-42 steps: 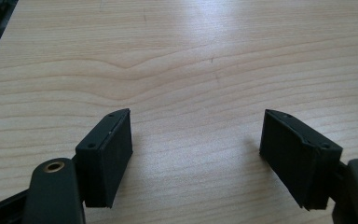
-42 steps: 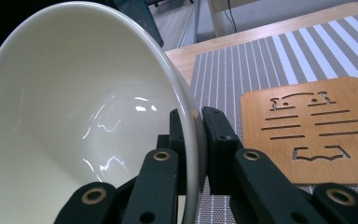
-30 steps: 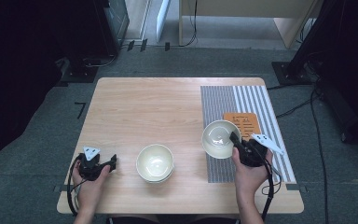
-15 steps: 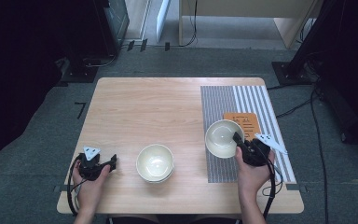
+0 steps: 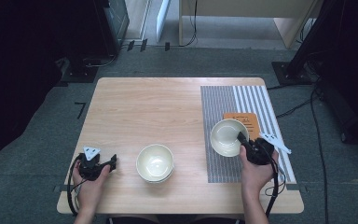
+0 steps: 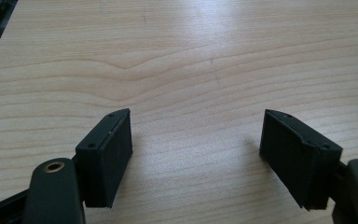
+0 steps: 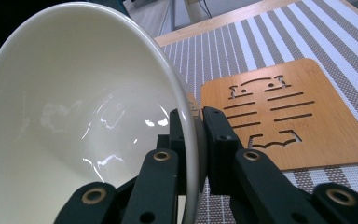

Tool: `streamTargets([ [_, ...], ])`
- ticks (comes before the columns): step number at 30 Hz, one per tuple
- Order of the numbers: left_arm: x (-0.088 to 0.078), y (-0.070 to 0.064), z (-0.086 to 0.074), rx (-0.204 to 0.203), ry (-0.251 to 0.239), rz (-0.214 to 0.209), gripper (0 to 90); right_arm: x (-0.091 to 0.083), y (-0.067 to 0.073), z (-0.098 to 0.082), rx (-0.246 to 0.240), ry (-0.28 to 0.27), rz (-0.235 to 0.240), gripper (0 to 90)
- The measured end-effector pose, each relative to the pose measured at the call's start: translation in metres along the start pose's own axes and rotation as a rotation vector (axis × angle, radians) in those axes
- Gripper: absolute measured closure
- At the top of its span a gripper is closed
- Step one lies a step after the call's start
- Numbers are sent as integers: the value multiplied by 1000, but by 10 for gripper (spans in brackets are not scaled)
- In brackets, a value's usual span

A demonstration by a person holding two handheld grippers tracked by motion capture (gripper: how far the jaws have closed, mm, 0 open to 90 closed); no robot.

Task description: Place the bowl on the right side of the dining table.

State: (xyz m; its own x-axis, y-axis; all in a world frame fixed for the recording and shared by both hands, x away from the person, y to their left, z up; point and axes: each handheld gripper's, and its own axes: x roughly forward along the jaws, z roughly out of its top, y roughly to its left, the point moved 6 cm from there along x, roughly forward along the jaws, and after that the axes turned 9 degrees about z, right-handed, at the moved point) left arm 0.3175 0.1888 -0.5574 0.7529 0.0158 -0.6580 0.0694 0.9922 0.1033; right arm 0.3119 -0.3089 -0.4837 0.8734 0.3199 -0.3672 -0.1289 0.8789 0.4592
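From the high view, the right gripper [image 5: 240, 138] pinches the near right rim of a cream bowl [image 5: 225, 135], which sits over the striped mat [image 5: 219, 100] at the right of the wooden table [image 5: 154, 107]. Just behind the bowl, a wooden trivet [image 5: 248, 121] lies on the same mat. A second bowl, stacked on another [image 5: 154, 162], stands off the mat to its left, well apart from the held one. Farther left of that stack, the left gripper [image 5: 112, 161] rests low over bare wood near the table's front left corner.

In the left gripper view, its two black jaws stand wide with only wood grain [image 6: 191, 70] between them.

In the right gripper view, the jaws are clamped tight on the bowl's wall [image 7: 74, 107], one pad inside and one outside, with the bowl tipped up on its side. The trivet [image 7: 289, 121] lies on the mat [image 7: 279, 37] just beyond the outer jaw.
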Motion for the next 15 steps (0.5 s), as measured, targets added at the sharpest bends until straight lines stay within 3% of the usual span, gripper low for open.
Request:
streamTargets([
  [15,0,0,0,0,0,0,250,7,-16,0,18,22,-16,839],
])
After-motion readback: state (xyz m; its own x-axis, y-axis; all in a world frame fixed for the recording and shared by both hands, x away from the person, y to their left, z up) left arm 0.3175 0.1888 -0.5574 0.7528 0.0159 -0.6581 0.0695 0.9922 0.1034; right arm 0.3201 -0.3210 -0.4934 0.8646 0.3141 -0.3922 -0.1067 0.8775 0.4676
